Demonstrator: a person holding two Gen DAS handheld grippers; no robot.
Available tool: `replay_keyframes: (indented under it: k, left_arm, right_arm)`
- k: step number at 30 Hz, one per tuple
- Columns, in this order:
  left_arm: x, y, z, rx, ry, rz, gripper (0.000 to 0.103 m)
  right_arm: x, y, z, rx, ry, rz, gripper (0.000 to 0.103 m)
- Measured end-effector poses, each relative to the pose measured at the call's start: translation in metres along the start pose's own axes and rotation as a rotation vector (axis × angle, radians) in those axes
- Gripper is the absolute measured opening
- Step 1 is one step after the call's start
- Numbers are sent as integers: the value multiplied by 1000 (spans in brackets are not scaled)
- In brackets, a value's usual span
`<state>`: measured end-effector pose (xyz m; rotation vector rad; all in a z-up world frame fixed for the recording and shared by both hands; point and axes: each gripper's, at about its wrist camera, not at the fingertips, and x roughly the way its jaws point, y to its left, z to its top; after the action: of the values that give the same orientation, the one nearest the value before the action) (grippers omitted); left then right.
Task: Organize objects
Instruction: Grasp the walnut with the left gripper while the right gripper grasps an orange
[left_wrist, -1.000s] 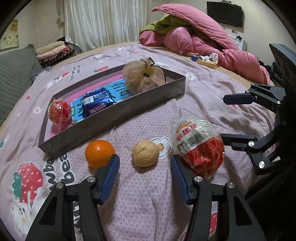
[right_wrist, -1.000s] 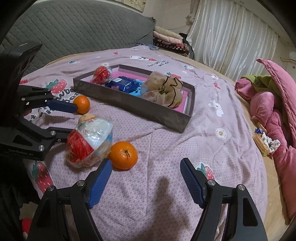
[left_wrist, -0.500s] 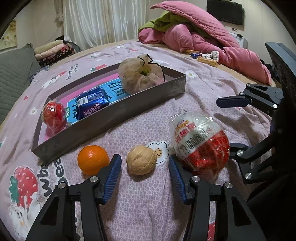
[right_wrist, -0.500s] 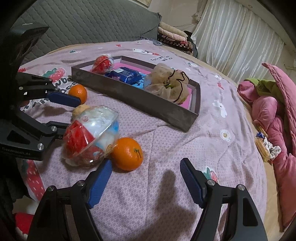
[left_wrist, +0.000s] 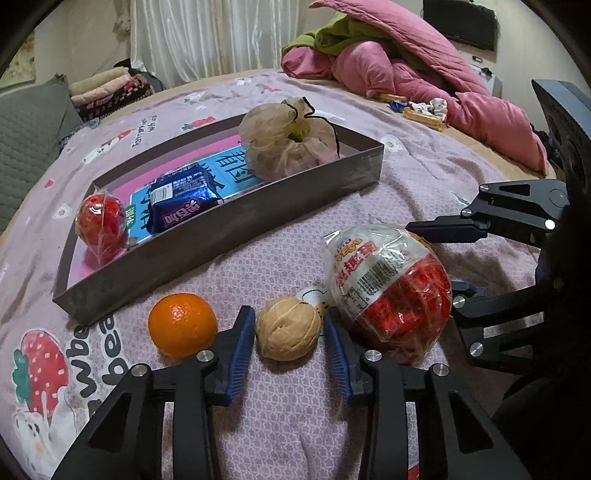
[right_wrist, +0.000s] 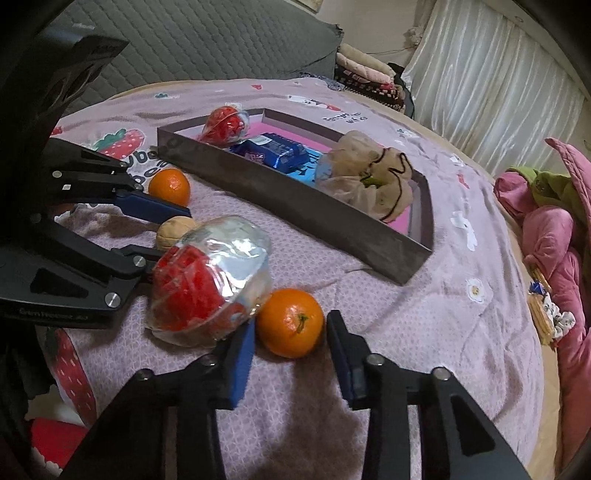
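- Left gripper (left_wrist: 290, 332): blue pads pressed against both flanks of the walnut (left_wrist: 289, 329), which rests on the pink bedspread (left_wrist: 280, 417) in front of the tray. The walnut's seam runs roughly along the fingers, pointing away from the camera.
- Right gripper (right_wrist: 290, 332): jaws closing around an orange (right_wrist: 290, 322) on the bedspread; whether the pads touch it yet cannot be told. Its green stem end faces the right pad.
- Oranges, two: the second orange (left_wrist: 182, 325) lies just left of the left gripper.
- Wrapped egg (left_wrist: 391, 286), one, red and white: between the two grippers, long axis tilted, narrow white end towards the tray.
- Tray (left_wrist: 229, 236), one, dark-walled, long axis running left to right across the left view. It holds three things: a red wrapped ball (left_wrist: 100, 223), a blue snack packet (left_wrist: 183, 203) and a mesh pouch (left_wrist: 286, 146).
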<state>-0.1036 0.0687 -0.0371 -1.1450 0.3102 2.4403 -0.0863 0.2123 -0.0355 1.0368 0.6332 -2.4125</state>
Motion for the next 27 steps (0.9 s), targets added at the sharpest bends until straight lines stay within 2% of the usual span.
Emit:
replay_keyframes:
  k: [16, 27]
  left_arm:
    - [7, -4, 8, -15, 14, 2, 35]
    - [8, -1, 14, -54, 8, -5, 35]
  right_arm:
    - [4, -21, 3, 130, 1, 40, 38]
    - [4, -29, 4, 166, -3, 26, 37]
